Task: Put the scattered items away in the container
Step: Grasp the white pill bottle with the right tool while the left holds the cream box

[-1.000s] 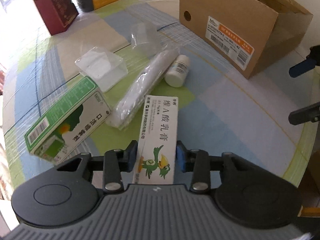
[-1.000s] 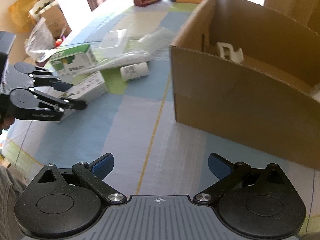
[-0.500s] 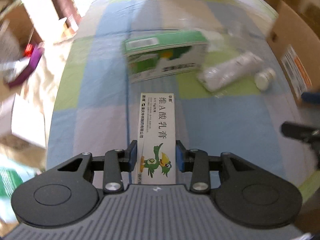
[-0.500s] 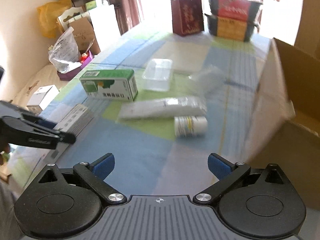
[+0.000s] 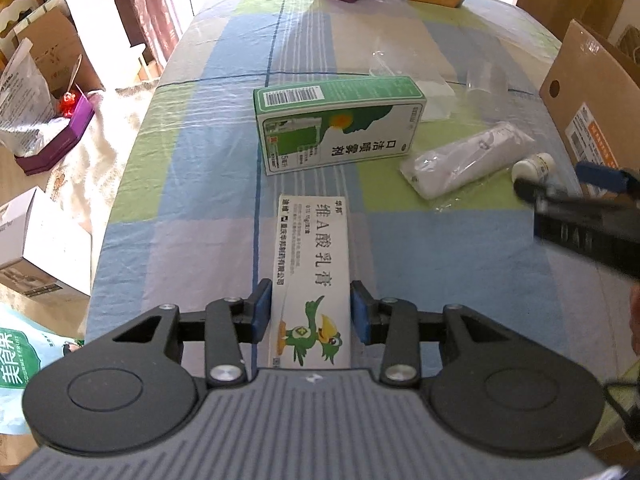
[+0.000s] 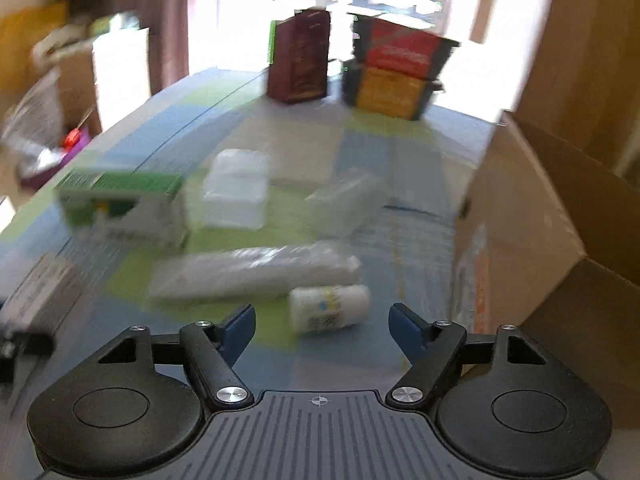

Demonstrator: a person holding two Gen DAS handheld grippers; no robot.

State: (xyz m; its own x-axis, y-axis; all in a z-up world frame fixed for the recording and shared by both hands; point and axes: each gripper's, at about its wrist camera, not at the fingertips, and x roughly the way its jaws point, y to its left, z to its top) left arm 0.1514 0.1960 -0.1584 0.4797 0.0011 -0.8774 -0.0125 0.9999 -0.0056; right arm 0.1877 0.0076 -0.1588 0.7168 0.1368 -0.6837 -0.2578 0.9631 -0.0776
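Note:
My left gripper point(image 5: 311, 312) is shut on a long white carton with a green bird point(image 5: 312, 276), held above the table. Ahead lie a green and white box point(image 5: 340, 124), a white tube in a plastic bag point(image 5: 464, 160) and a small white bottle point(image 5: 534, 166). The cardboard box point(image 5: 588, 92) stands at the right. In the blurred right wrist view my right gripper point(image 6: 322, 326) is open just short of the white bottle point(image 6: 330, 308), with the bagged tube point(image 6: 256, 272) behind it and the cardboard box point(image 6: 532, 240) to the right. The right gripper point(image 5: 592, 204) also shows in the left wrist view.
Clear plastic containers point(image 6: 236, 188) and the green box point(image 6: 120, 204) lie further back. A dark red box point(image 6: 300, 64) and stacked black trays point(image 6: 396, 68) stand at the table's far end. Bags and cartons point(image 5: 36, 92) crowd the floor beyond the left table edge.
The left gripper, still holding the bird carton, has swung left and pulled back. The right gripper turned from the cardboard box toward the scattered items and closed in on the white bottle.

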